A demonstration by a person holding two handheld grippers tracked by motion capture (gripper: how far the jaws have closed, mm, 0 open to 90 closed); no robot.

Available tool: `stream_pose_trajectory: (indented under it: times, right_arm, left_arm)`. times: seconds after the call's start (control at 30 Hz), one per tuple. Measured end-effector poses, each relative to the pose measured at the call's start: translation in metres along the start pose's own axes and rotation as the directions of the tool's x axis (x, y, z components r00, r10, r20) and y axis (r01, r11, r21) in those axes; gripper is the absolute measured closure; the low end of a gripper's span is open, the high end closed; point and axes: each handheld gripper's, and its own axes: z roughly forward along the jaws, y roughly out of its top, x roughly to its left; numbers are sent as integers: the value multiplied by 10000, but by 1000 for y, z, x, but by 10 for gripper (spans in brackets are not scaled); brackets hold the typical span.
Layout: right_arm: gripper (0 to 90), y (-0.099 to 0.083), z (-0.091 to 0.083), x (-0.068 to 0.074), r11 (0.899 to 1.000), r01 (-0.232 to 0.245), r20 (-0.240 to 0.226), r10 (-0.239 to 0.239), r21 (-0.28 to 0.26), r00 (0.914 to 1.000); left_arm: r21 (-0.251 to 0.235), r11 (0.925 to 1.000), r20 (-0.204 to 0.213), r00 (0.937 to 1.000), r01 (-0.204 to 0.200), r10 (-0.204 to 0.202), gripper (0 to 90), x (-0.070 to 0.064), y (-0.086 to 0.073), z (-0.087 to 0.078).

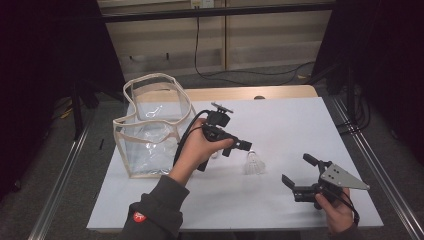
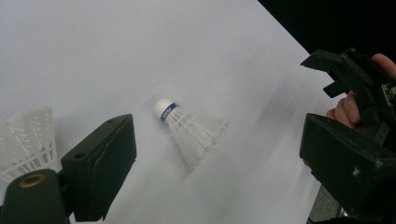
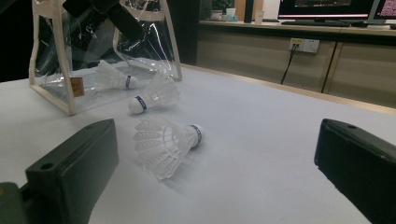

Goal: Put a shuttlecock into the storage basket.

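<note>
2 shuttlecocks lie loose on the white table (image 1: 300, 130), and a 3rd rests inside the clear bag (image 1: 150, 125) standing at the table's left. The left gripper (image 1: 240, 146) hovers with its jaws spread wide and empty, aimed at the nearer shuttlecock (image 2: 191, 130), which lies on its side between the jaws in the left gripper view, cork toward the camera. The other shuttlecock (image 2: 28, 140) sits just beside the left jaw there. The right gripper (image 1: 300, 175) waits well apart, jaws also wide and holding nothing.

The main risk is a nudge: the feather skirt is light, so a jaw landing on the rim instead of straddling it would likely roll the shuttlecock away. Closing hard on the skirt could crush it. The left gripper view is smeared, so how high the jaws ride above the table is hard to judge, and a low approach may scrape the table.
</note>
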Motion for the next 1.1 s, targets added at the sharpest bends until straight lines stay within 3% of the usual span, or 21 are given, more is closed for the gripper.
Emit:
stream_pose_trajectory:
  times: [0.33,1.1]
  right_arm:
    - [0,0,-2,0,10000,-18,55,18,13,10000]
    - [0,0,-2,-2,10000,-55,124,55,-19,9999]
  left_arm:
    - [-169,9999,-28,10000,13,-13,100,2,-10,5]
    - [-120,9990,29,9990,-438,438,97,4,-25,23]
